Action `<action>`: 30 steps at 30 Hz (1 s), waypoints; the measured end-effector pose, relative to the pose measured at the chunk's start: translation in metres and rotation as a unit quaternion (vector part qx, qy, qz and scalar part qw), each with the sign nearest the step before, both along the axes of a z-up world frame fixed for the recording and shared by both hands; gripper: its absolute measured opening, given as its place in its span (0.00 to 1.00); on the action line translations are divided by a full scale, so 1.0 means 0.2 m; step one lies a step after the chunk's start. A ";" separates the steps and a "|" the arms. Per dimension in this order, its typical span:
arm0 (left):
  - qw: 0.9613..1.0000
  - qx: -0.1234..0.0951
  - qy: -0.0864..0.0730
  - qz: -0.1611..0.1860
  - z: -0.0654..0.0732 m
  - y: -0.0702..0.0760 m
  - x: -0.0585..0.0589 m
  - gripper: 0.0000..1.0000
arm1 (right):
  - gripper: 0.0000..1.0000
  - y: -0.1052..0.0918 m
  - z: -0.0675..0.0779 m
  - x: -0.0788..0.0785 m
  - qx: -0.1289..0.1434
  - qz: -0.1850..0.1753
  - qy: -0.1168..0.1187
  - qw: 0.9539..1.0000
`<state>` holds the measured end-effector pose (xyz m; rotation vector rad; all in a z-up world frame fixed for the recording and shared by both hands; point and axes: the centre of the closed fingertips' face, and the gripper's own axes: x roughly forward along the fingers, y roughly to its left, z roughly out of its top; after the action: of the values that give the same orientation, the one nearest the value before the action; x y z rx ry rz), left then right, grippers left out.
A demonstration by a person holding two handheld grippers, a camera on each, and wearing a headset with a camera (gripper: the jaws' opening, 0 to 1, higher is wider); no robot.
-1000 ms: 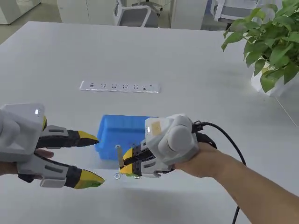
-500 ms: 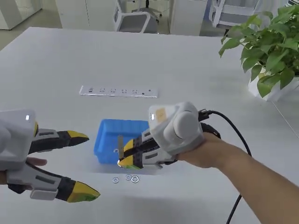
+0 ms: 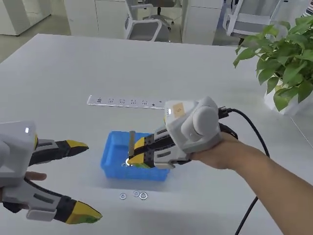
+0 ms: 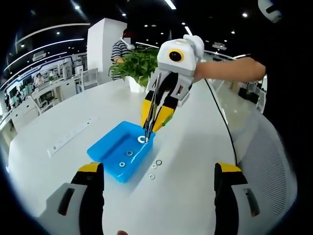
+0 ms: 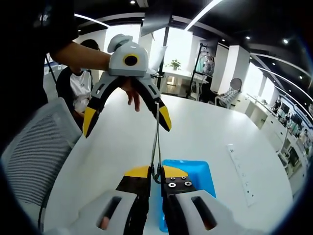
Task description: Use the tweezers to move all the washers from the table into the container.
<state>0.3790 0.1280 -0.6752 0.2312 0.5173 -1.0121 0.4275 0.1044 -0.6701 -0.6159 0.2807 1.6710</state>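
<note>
R tongs (image 3: 135, 155) clamp tweezers (image 3: 131, 144) (washer (image 4: 142, 139) over container (image 3: 111, 149)); L tongs (image 3: 87, 180) wide.

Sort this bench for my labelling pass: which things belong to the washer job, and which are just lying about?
Job in hand: blue plastic container; small silver ring washers lying in front of it; thin metal tweezers held in the right gripper.
Just lying about: long white power strip; green leafy potted plant.

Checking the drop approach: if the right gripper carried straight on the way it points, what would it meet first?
Probably the blue container: the tweezers in the right gripper slant down over its inside, washer at the tip. Depth is unclear; the open left gripper lies beyond.
</note>
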 end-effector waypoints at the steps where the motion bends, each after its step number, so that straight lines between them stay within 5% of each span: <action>1: 1.000 0.001 0.001 0.001 0.00 0.00 0.00 0.99 | 0.08 0.00 0.01 0.01 0.001 0.000 -0.002 1.000; 11: 1.000 -0.003 0.001 0.009 -0.01 0.02 -0.01 0.99 | 0.08 0.04 0.02 0.11 0.012 0.001 -0.016 1.000; 30: 1.000 -0.003 -0.003 0.017 -0.01 0.05 0.03 0.99 | 0.08 0.05 -0.14 0.28 0.011 0.006 -0.010 1.000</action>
<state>0.3854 0.1374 -0.6773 0.2196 0.5122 -0.9798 0.4831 0.1140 -0.6973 -0.6185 0.2450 1.6758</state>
